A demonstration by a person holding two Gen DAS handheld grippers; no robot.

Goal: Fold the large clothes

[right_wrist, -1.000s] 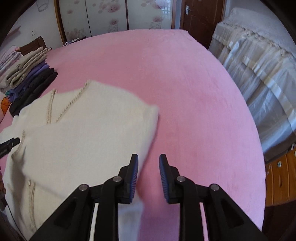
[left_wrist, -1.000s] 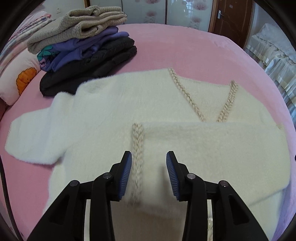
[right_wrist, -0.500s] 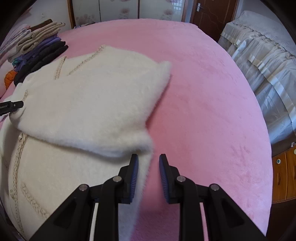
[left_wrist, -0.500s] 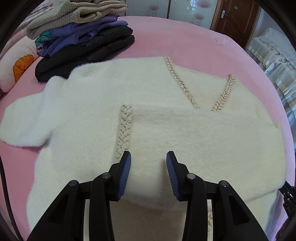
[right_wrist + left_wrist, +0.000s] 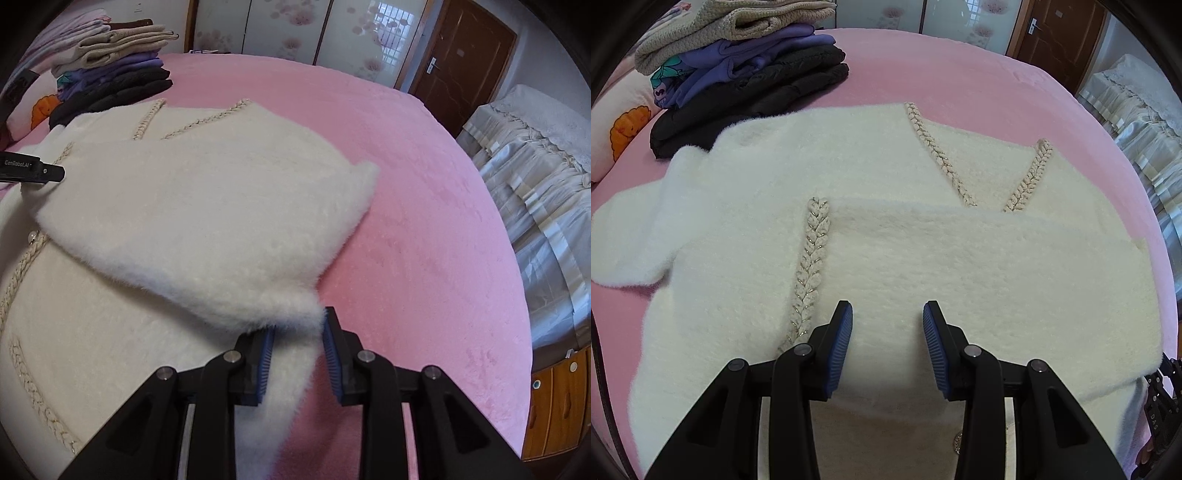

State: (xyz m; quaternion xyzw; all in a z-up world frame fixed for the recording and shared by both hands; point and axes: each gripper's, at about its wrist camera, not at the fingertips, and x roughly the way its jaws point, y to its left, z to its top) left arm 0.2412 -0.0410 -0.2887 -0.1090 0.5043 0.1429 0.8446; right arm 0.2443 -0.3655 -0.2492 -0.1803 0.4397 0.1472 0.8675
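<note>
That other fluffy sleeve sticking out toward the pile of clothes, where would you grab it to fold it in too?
Probably at the cuff end of the spread sleeve of the white cardigan. It lies flat on the pink bed with its free edge pointing outward, so the left gripper could come in from that outer side, low, and slip one of its fingers under the edge.

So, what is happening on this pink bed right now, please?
A person with a claw in each hand is folding a fluffy cream cardigan with braided trim on the pink bed cover. One sleeve already lies folded across the chest. The right claw has the sleeve's edge between its jaws, which are opening. The left claw hangs open over the folded part, gripping nothing. A stack of folded clothes waits at the bed's far corner.
</note>
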